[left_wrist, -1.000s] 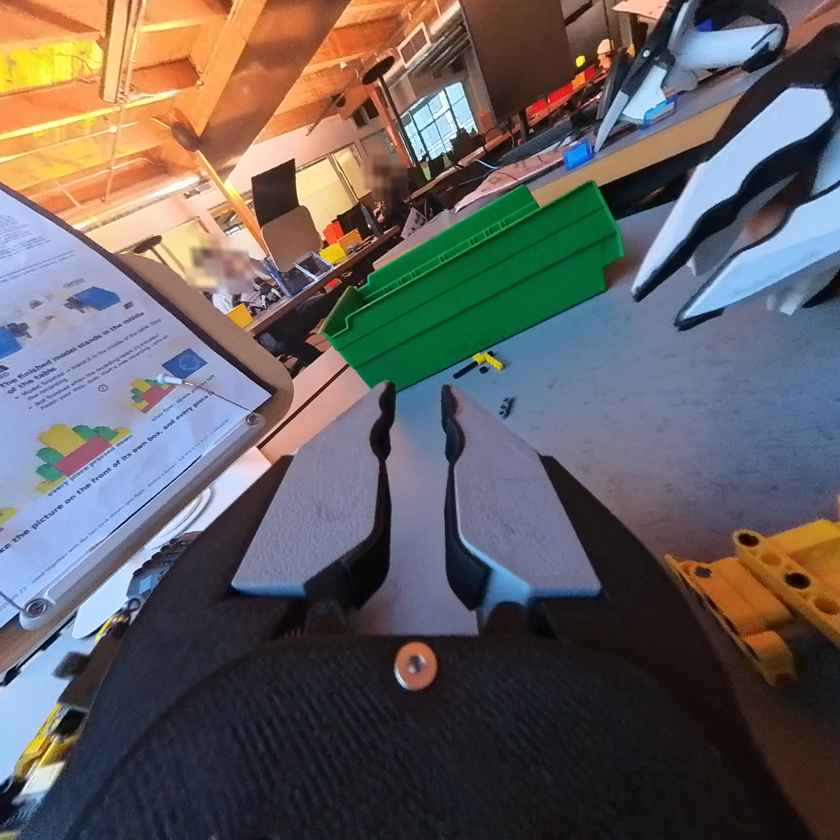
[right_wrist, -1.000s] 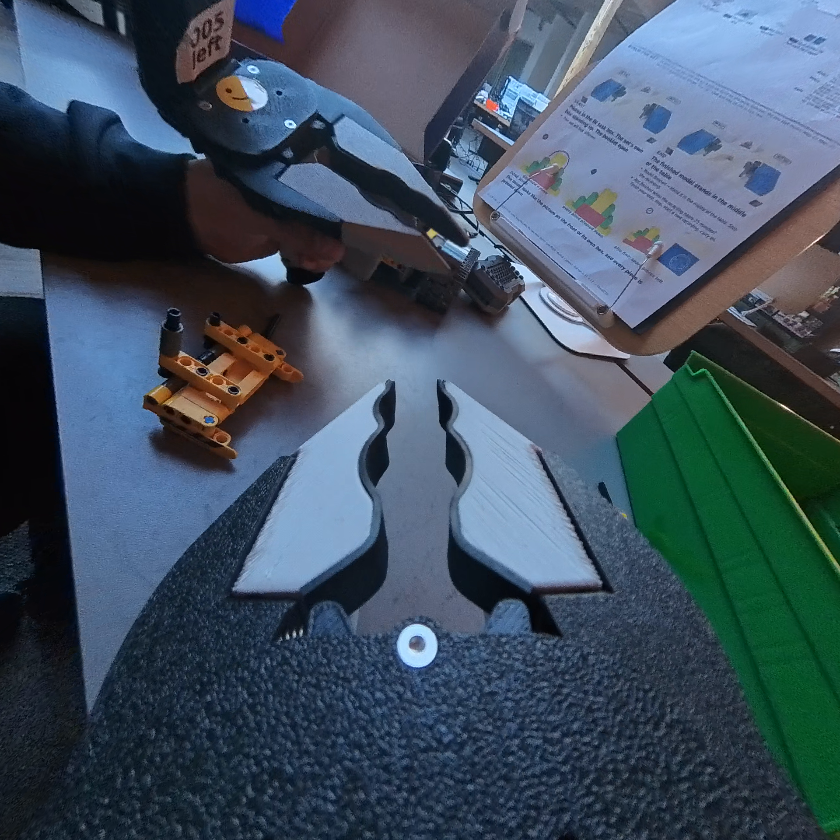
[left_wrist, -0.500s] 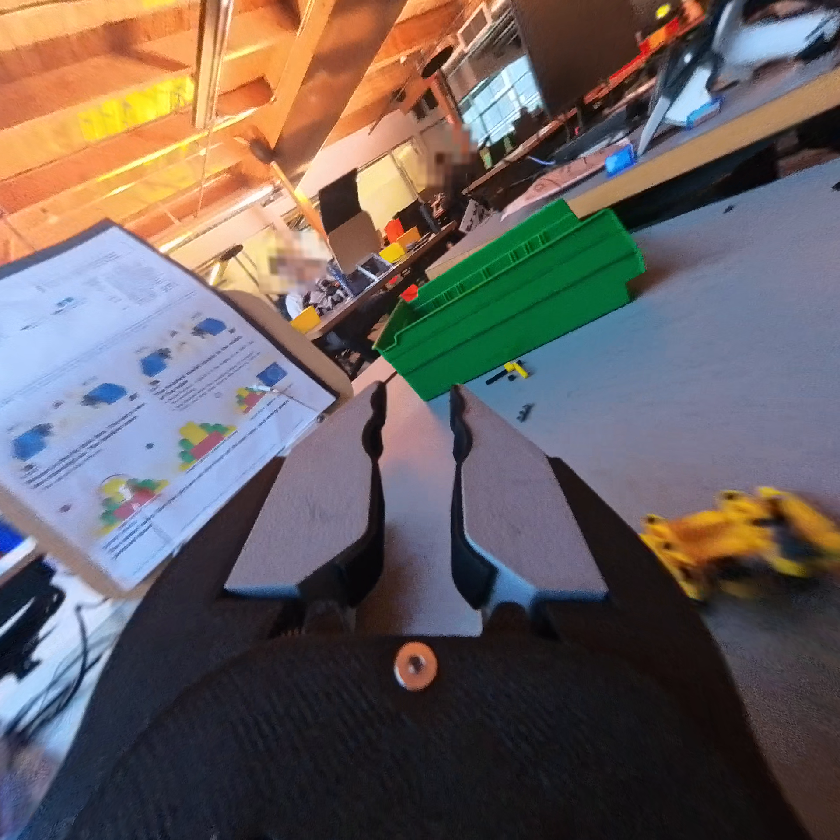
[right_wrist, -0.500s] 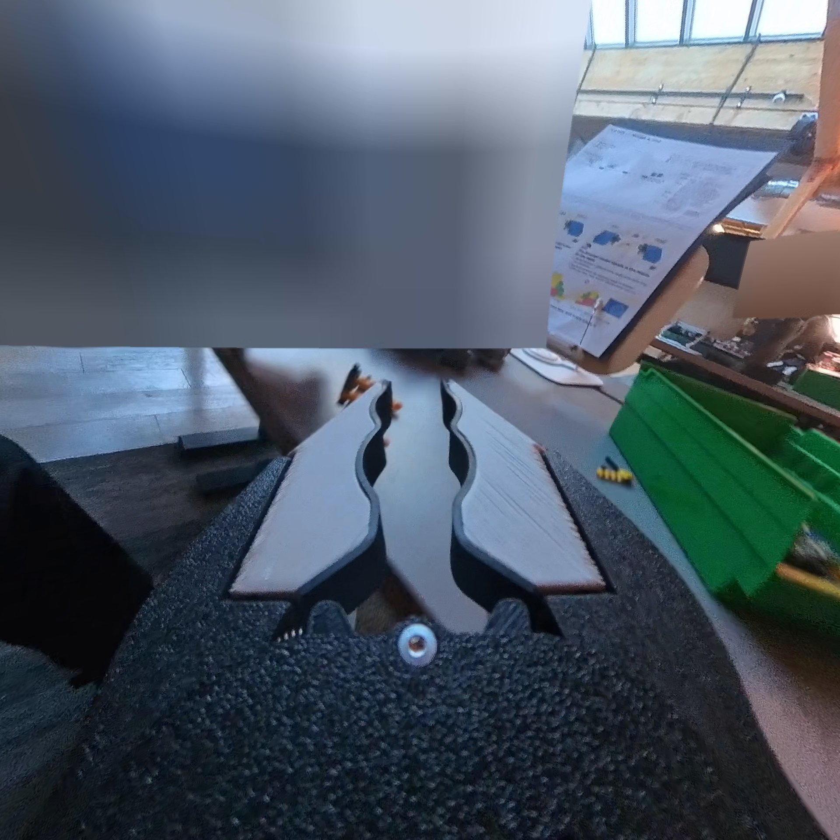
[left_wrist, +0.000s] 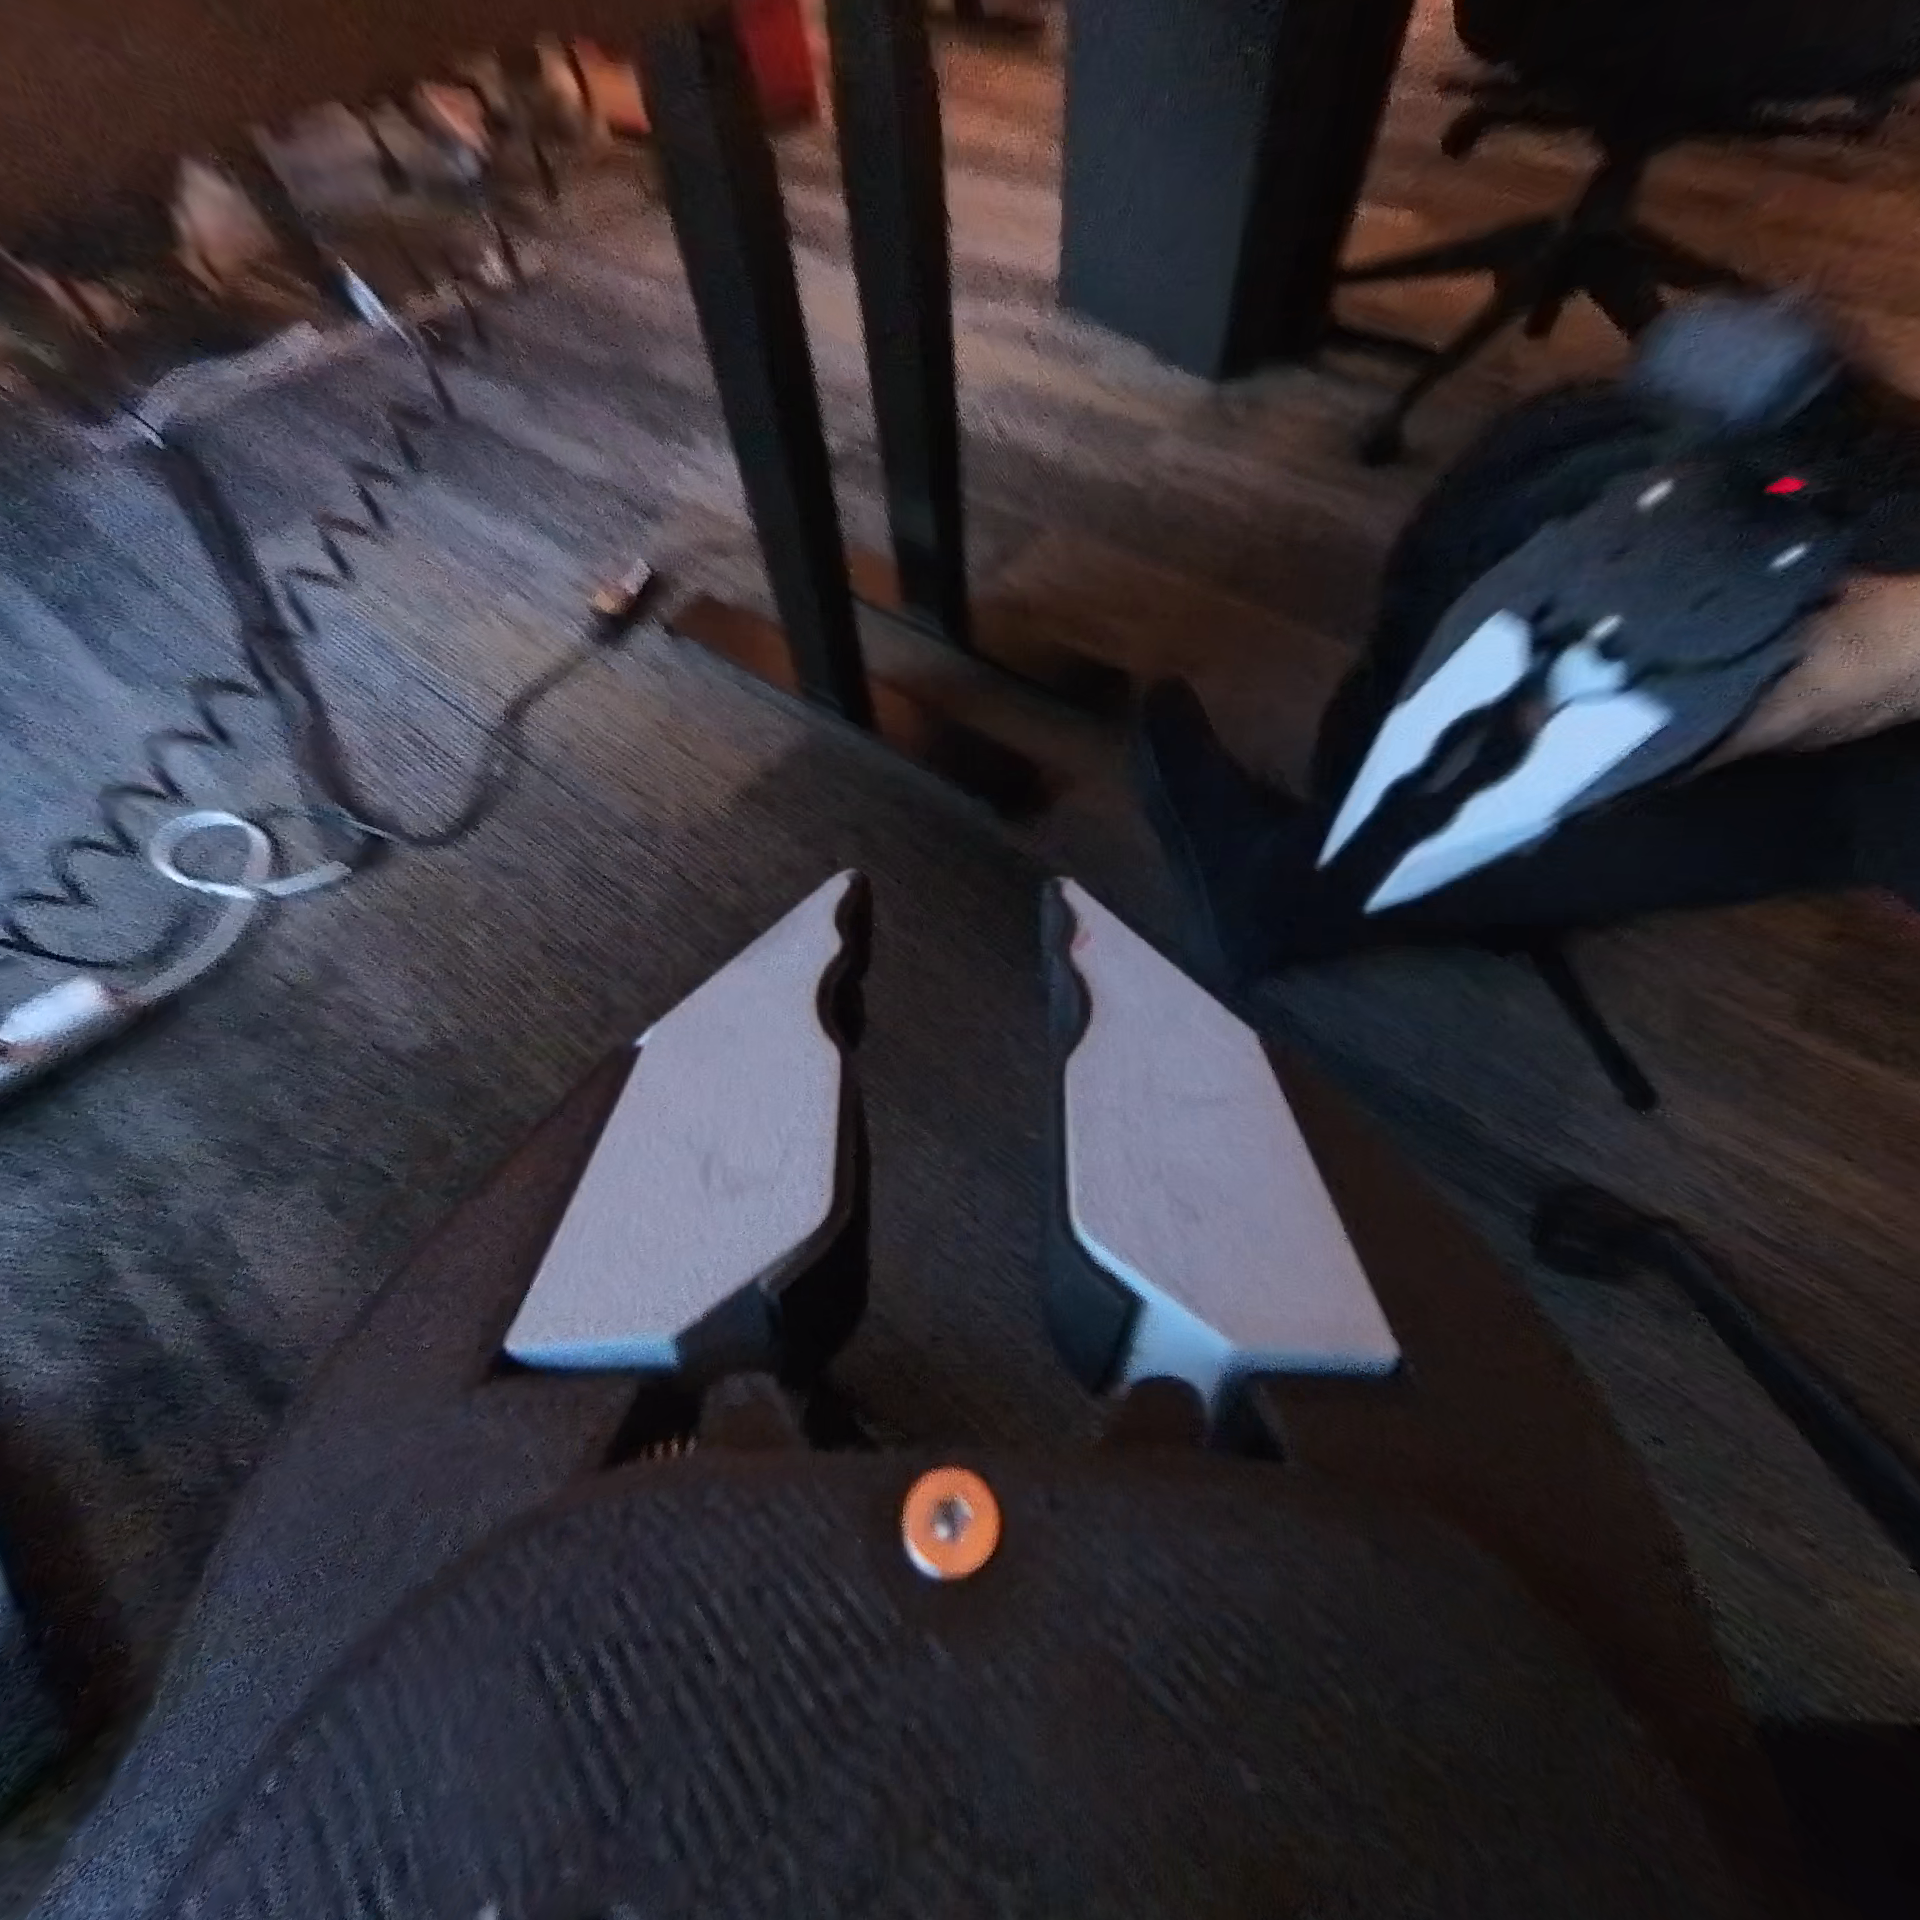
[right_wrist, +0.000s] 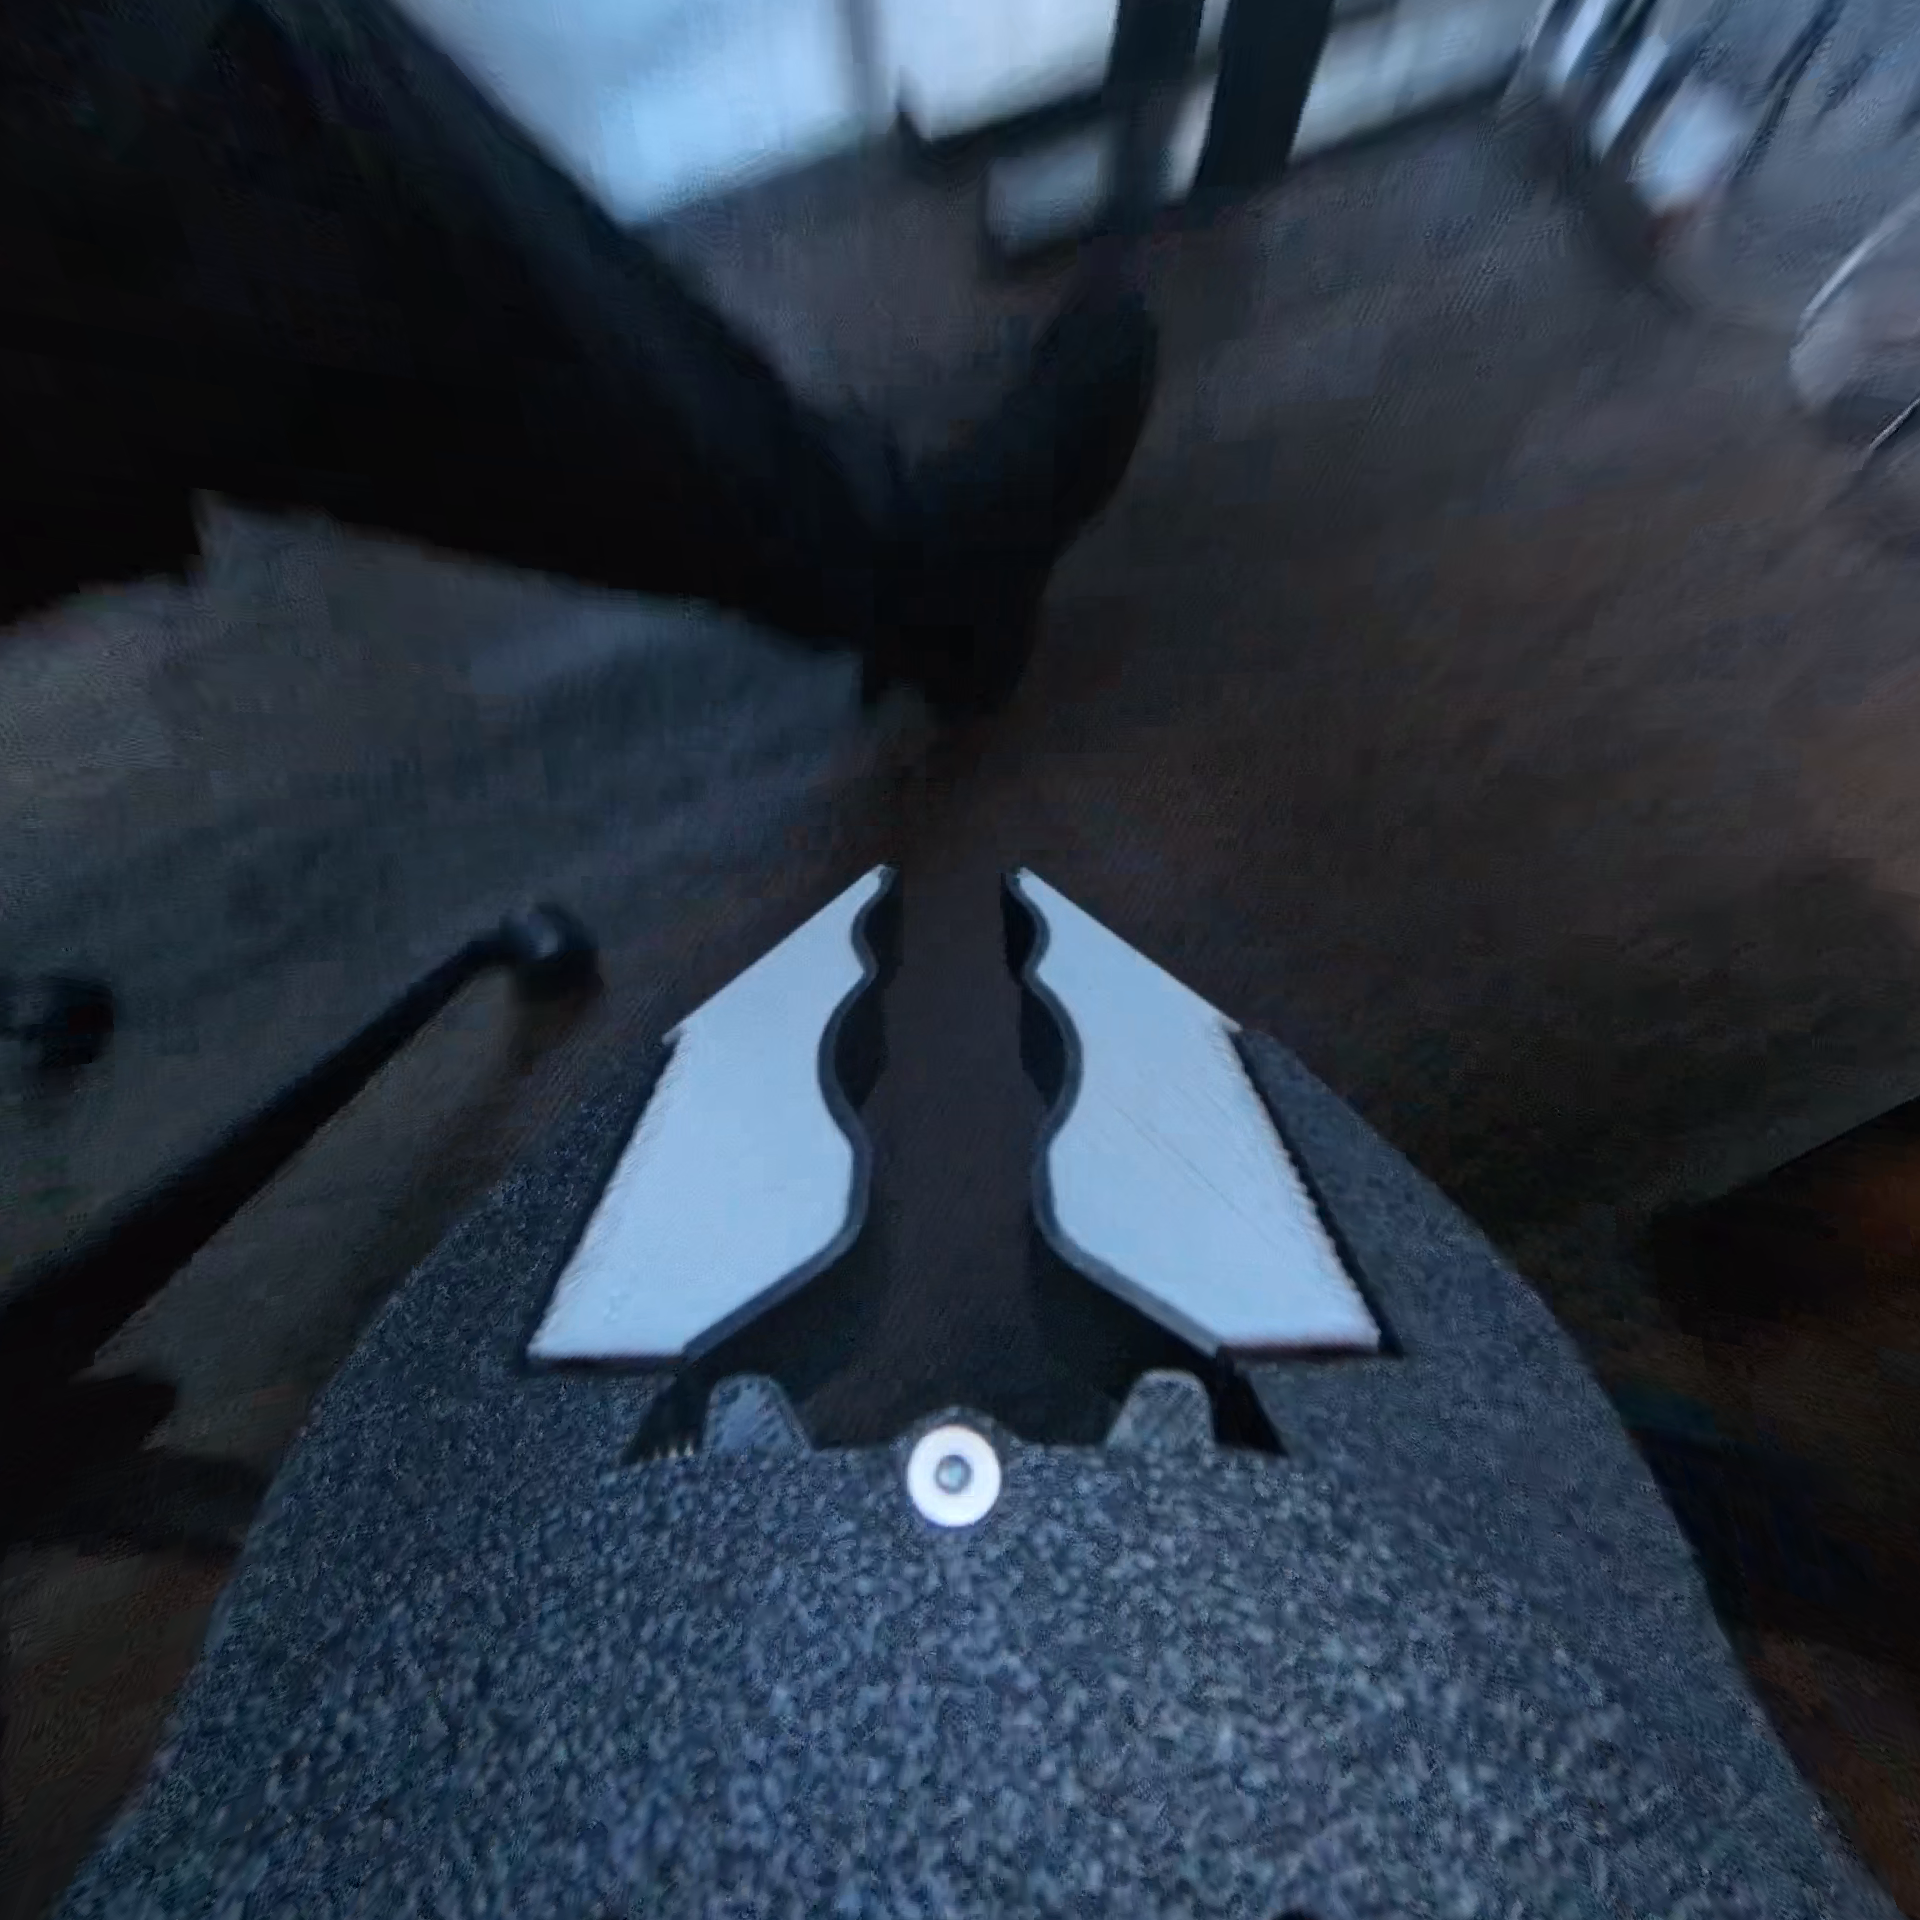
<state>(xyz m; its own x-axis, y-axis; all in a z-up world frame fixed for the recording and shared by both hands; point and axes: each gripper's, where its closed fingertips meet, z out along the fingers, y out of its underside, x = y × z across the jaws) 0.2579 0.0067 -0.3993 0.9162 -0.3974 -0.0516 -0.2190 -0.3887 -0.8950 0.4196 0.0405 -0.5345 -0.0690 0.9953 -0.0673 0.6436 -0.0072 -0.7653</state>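
Note:
My left gripper (left_wrist: 954, 894) is open and empty and points down at a dark wood floor (left_wrist: 468, 1039). My right gripper (right_wrist: 945, 883) is open and empty too, over the same kind of dark floor, with a dark blurred shape (right_wrist: 416, 395) ahead of it. The right gripper also shows at the right of the left wrist view (left_wrist: 1351, 883), held in a hand (left_wrist: 1839, 675), its fingers slightly apart. Both views are motion-blurred. No table or bricks are in view.
Black table legs (left_wrist: 810, 416) stand ahead of the left gripper. A coiled dark cable (left_wrist: 260, 675) and a pale cord (left_wrist: 197, 862) lie on a grey rug (left_wrist: 104, 582) at the left. A chair base (left_wrist: 1507, 260) is at the far right.
Both grippers have swung down off the tabletop and now face the floor. The green bin, the instruction sheet and the yellow brick assembly have left both views. The jaws stay open.

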